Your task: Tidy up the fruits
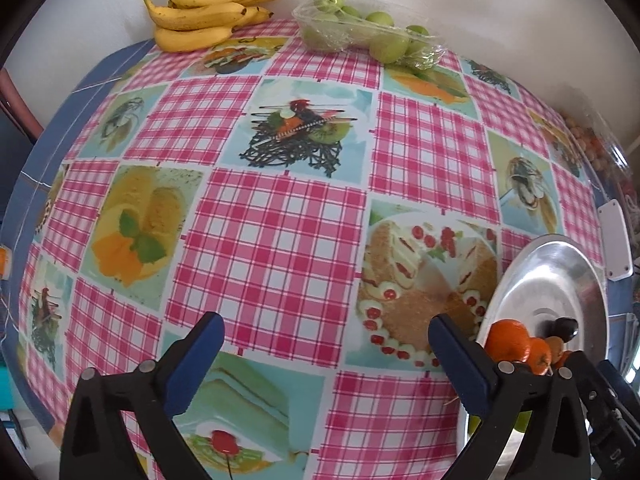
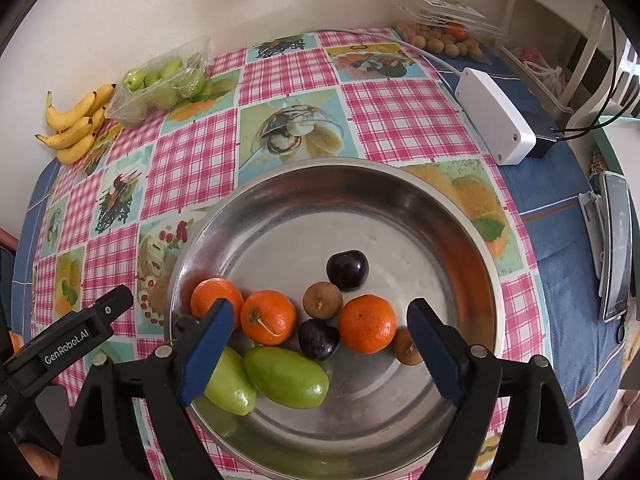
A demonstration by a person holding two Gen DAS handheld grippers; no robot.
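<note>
With both my left gripper [image 1: 324, 364] and right gripper [image 2: 320, 344] spread wide and empty, the right one over the fruit [image 2: 366, 328] bunched low in the metal bowl [image 2: 400, 184], I could easily nudge round neighbours rolling when closing.

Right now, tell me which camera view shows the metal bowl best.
The right wrist view: the metal bowl shows whole from above, with the oranges, dark plums and green fruit inside. The left wrist view catches only its rim edge-on at the right, partly behind the gripper.
</note>
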